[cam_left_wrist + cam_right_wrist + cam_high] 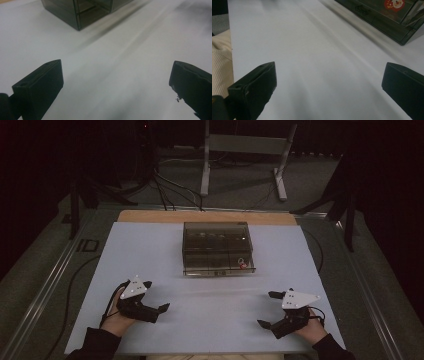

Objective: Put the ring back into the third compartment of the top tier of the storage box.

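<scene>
A dark see-through plastic box (217, 248) with compartments stands at the middle of the white sheet (210, 325); a small red round item (243, 265) shows at its front right. My left gripper (155, 296) rests near the front left, held by a hand, jaws wide apart with nothing between them. My right gripper (270, 309) sits at the front right, also open and empty. In the left gripper view a corner of the box (82, 12) lies ahead at upper left. The right gripper view has the box (384, 17) at upper right with a red-and-white sticker (394, 4).
The white sheet covers a wooden table (205, 216) whose far strip is bare. Beyond it stand a grey metal frame (245, 150) and dark stands with cables (165, 185) on the floor. Beige cloth (220, 65) shows at the sheet's near edge.
</scene>
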`<state>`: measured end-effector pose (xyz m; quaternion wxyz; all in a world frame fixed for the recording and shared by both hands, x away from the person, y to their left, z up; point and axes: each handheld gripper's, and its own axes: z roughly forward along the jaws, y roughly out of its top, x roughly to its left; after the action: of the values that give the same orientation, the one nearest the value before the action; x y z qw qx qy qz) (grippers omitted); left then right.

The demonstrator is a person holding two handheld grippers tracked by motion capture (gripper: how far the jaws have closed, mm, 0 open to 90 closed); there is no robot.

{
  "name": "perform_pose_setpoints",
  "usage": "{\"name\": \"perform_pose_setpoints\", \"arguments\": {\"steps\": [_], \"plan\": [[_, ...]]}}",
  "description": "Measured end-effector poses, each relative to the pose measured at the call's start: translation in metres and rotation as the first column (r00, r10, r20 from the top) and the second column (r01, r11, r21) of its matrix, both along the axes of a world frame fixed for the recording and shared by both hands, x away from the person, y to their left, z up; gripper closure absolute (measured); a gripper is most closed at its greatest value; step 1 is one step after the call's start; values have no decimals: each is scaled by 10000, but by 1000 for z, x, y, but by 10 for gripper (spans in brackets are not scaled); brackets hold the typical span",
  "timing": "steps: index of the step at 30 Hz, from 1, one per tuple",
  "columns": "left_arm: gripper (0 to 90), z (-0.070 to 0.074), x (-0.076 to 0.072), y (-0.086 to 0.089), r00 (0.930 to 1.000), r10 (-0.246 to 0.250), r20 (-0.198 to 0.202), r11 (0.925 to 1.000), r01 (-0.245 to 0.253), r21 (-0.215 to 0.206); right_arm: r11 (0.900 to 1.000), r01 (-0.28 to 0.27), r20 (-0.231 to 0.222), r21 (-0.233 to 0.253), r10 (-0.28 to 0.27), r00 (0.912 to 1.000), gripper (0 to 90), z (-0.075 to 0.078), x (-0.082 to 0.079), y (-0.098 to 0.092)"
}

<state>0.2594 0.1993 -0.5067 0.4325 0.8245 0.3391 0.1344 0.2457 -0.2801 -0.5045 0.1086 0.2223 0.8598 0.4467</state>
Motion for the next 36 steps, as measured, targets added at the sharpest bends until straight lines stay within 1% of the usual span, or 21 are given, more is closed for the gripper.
{"name": "perform_pose_setpoints", "arguments": {"steps": [3, 5, 8, 11, 14, 15, 19, 23, 27, 31, 33, 36], "plan": [[1, -2, -4, 2, 9999, -76, -77, 9999, 77, 73, 10000, -6, -3, -5, 6, 10000, 2, 0, 0, 0], [0, -3, -6, 4, 9998, -89, -153, 10000, 89, -17, 10000, -8, -8, -20, 8, 10000, 2, 0, 0, 0], [1, -5, -11, 5, 9999, -96, -144, 9999, 96, 34, 10000, 1, -13, -13, -1, 10000, 2, 0, 0, 0], [1, -7, -16, 5, 9996, -276, -100, 9993, 279, 255, 10000, 13, -15, -13, -13, 10000, 2, 0, 0, 0], [0, -8, -19, 6, 9992, -390, -70, 9991, 391, 183, 10000, 15, 29, -36, -15, 10000, 1, 0, 0, 0], [1, -8, -20, 7, 9992, -410, 33, 9991, 410, 132, 10000, 15, 35, -36, -14, 10000, 2, 0, 0, 0], [0, -9, -23, 8, 9995, -314, 76, 9995, 314, 6, 10000, 33, 24, -49, -33, 10000, 2, 0, 0, -2], [0, -9, -23, 9, 9996, -243, 169, 9997, 243, -12, 10000, 16, 26, -70, -16, 10000, 2, -1, 0, -2], [0, -9, -23, 9, 9996, -228, 170, 9997, 229, -57, 10000, 10, 77, -88, -10, 10000, 2, 0, 0, -2], [1, -9, -23, 11, 9999, -70, 158, 9999, 71, -78, 10000, 29, 99, -65, -28, 9999, 2, 0, 0, -2], [1, -9, -23, 13, 9999, 38, 136, 9998, -36, -172, 10000, 22, 105, -68, -21, 9999, 2, 0, 0, -2], [1, -8, -23, 14, 9998, 48, 185, 9997, -44, -236, 10000, 30, 103, -70, -29, 9999, 2, 0, 0, -3]]}}
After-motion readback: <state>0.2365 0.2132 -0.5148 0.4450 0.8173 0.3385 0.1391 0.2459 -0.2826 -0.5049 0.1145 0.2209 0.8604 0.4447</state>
